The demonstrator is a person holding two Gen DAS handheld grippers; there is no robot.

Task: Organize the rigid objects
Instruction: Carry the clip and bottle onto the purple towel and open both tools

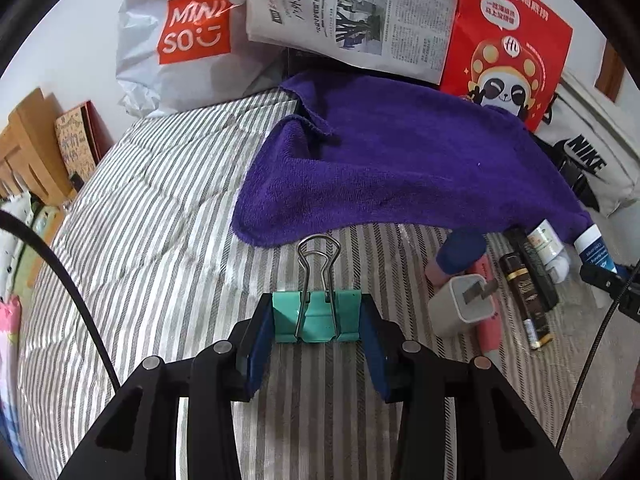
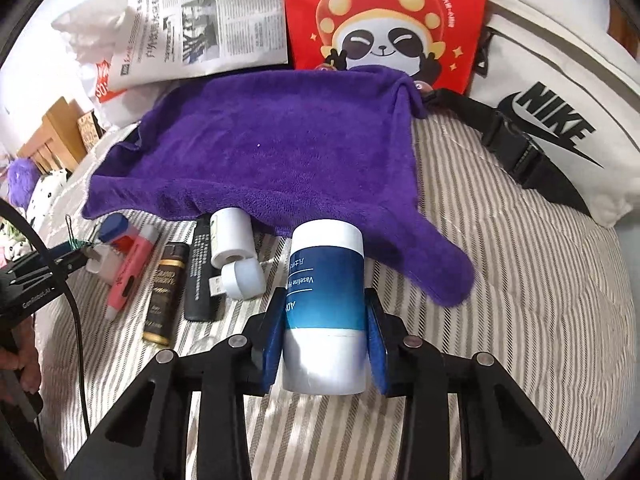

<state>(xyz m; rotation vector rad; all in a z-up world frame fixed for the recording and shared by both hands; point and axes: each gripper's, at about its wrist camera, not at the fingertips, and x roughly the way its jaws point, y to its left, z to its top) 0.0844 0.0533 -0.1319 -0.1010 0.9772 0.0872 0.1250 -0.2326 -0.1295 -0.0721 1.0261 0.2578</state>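
My left gripper (image 1: pixel 318 320) is clamped on a teal binder clip (image 1: pixel 316 316), the blue pads pressing its two sides, its wire handles pointing away from me over the striped bedding (image 1: pixel 152 240). My right gripper (image 2: pixel 324 320) is closed on a white-and-blue tube (image 2: pixel 326 280), which stands between the pads with its far end just touching the edge of the purple towel (image 2: pixel 280 152).

The towel lies spread across the bedding. Along its near edge sits a row of small things: a pink marker (image 2: pixel 130 272) with a blue cap, a white charger (image 1: pixel 464 306) touching the marker, a black-and-gold tube (image 2: pixel 166 288), a black stick (image 2: pixel 200 276) with a USB plug, and a small white bottle (image 2: pixel 232 240) with its cap (image 2: pixel 246 280) lying beside it. The bottle's top end is tucked under the towel's edge.

Behind the towel lean a newspaper (image 1: pixel 352 12), a red panda bag (image 2: pixel 384 20), a white Miniso bag (image 1: pixel 180 40) and a white Nike bag (image 2: pixel 560 120).
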